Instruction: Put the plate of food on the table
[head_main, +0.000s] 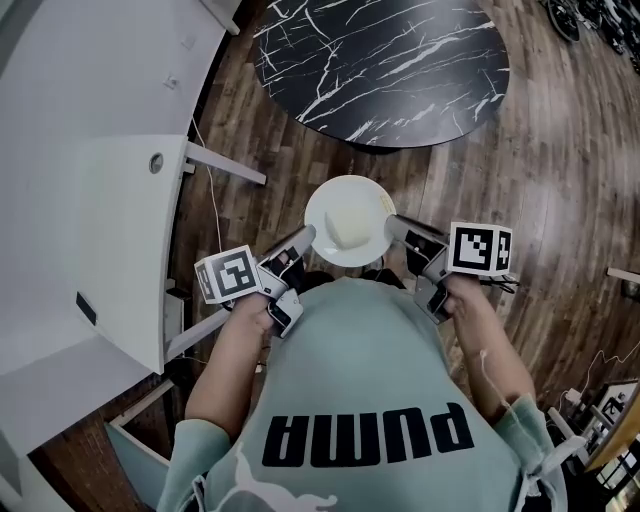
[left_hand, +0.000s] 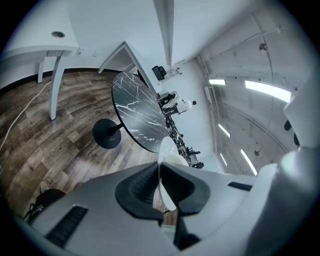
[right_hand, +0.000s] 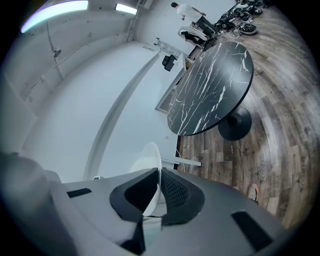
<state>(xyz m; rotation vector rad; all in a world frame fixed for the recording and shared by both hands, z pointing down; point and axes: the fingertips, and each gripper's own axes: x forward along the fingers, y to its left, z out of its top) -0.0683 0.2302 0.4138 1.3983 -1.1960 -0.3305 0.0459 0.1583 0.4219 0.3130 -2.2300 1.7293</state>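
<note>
A white plate (head_main: 350, 221) carrying a pale piece of food (head_main: 351, 228) hangs in the air in front of the person's chest, above the wooden floor. My left gripper (head_main: 308, 237) is shut on the plate's left rim, and my right gripper (head_main: 392, 226) is shut on its right rim. The plate (left_hand: 165, 172) shows edge-on, pinched between the dark pads, in the left gripper view. The right gripper view shows the plate (right_hand: 151, 176) in the same way. The round black marble table (head_main: 380, 65) stands ahead, a short way beyond the plate.
A white counter (head_main: 90, 200) runs along the left, with a white cable (head_main: 213, 200) hanging beside it. The black table (right_hand: 212, 90) rests on a round black pedestal base (right_hand: 235, 125). Wooden floor (head_main: 560, 180) spreads to the right. Far off in the room stands a person (right_hand: 187, 10) beside cluttered furniture.
</note>
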